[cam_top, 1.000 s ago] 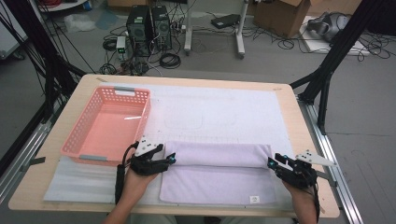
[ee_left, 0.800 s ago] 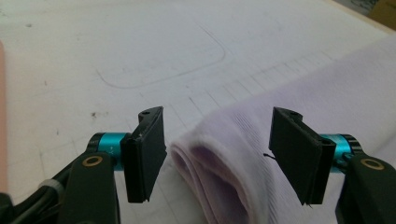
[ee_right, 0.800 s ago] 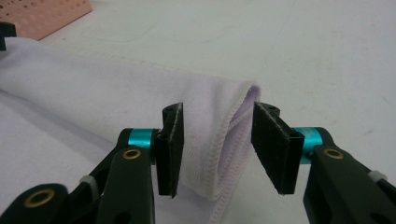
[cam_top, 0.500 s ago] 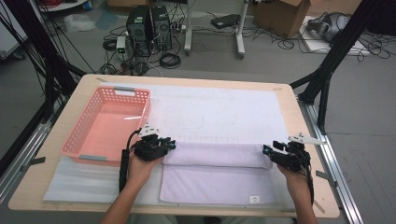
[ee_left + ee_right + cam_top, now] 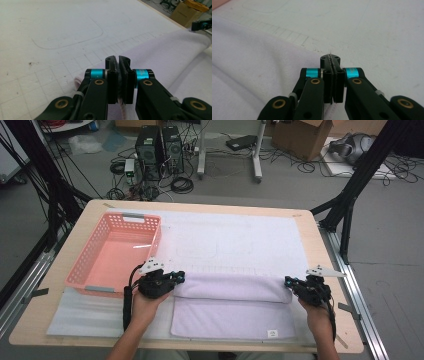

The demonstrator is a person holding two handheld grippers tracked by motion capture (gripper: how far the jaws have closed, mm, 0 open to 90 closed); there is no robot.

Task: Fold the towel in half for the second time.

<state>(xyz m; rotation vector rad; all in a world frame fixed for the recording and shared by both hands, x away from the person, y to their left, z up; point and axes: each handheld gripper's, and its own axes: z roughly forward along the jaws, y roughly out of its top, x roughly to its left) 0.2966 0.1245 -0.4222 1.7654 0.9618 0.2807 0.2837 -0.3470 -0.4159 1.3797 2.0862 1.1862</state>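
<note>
High view: your left gripper (image 5: 176, 279) and right gripper (image 5: 289, 282) sit at the two ends of the rolled fold of the towel (image 5: 232, 312), which lies on the white mat (image 5: 235, 237) at the near edge of the table (image 5: 320, 240). The fold runs crosswise between the grippers; the flat lower layer of the towel reaches toward you, with a small label (image 5: 272, 333) near its near right corner. The pink basket (image 5: 87, 260) stands on the left part of the table, just beside your left gripper.

Left gripper view: your left gripper (image 5: 117, 65) is closed on the towel (image 5: 160, 55); a thin strip of cloth shows pinched between the pads. The far end of the fold curves off to the upper right, where part of your other gripper (image 5: 202, 24) shows.

Right gripper view: your right gripper (image 5: 332, 65) is clamped on the towel's hem (image 5: 329, 111), with only a sliver of fabric between the pads. The towel (image 5: 257, 62) spreads to the left over the mat (image 5: 374, 37).

Change since the earlier frames: a second ago your hands rested lower, both sets of jaws apart at the fold's ends. Both have since moved slightly away from you, and both sets of jaws have just been closing, with towel between them. The fold has shifted a little farther from you.
</note>
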